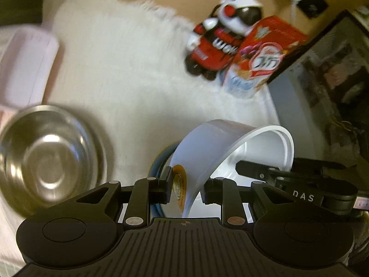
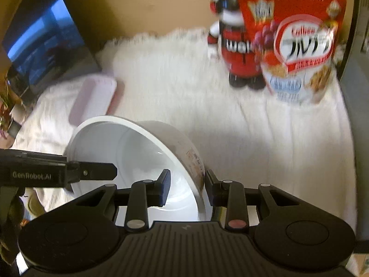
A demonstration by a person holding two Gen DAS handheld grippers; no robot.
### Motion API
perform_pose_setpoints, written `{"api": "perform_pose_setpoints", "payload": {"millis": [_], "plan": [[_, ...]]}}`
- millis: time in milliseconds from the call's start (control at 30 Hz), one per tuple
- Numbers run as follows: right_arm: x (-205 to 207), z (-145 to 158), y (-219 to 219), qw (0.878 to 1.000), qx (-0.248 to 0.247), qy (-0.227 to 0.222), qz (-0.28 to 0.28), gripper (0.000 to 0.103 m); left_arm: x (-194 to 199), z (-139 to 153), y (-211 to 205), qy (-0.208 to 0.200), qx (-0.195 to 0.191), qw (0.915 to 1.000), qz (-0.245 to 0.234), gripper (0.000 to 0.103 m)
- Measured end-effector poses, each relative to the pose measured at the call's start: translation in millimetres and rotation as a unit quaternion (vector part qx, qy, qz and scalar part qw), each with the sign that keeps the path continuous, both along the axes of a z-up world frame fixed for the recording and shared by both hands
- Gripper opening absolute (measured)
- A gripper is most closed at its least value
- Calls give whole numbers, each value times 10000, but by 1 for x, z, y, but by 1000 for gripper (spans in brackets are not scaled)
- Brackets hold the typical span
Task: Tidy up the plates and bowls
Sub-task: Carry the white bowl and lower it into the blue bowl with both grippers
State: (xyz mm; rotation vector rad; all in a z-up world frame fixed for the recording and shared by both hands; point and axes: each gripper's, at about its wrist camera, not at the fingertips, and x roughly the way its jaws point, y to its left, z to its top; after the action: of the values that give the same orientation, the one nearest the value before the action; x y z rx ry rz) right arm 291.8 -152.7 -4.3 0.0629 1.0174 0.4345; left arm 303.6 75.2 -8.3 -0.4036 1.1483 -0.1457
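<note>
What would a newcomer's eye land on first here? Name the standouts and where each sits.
First, the white bowl, tipped on its side in the foreground and pinched by its rim between both the left gripper and the right gripper. Next, the red cereal bag and the black-and-red bear figure beside it, standing at the far edge of the fluffy white cloth. A steel bowl sits empty at the left.

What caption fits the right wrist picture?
Both grippers hold a white bowl above the white cloth.
</note>
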Motion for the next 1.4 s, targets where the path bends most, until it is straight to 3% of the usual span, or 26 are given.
{"api": "perform_pose_setpoints", "payload": {"millis": [167, 400, 633, 767, 967, 1100, 1400], "plan": [[1, -20, -3, 9999, -124, 16, -119, 32, -11, -9, 2, 28, 202, 9995, 230, 23], [-4, -29, -16, 9998, 67, 80, -175, 32, -25, -12, -1, 110, 354, 9990, 238, 23], [-14, -37, -18, 9995, 148, 187, -201, 34, -33, -23, -4, 324, 232, 9990, 205, 23], [-19, -34, -20, 9995, 184, 172, -172, 37, -35, -7, -7, 120, -30, 9997, 189, 22], [-15, -25, -28, 9989, 386, 61, -251, 37, -36, 17, -6, -269, -36, 9993, 268, 22], [-13, -29, -29, 9991, 327, 42, -274, 37, -36, 6, -2, -115, 238, 9985, 485, 22], [-4, -40, -31, 9993, 250, 130, -263, 37, -31, -11, 4, 61, 338, 9968, 729, 22]]}}
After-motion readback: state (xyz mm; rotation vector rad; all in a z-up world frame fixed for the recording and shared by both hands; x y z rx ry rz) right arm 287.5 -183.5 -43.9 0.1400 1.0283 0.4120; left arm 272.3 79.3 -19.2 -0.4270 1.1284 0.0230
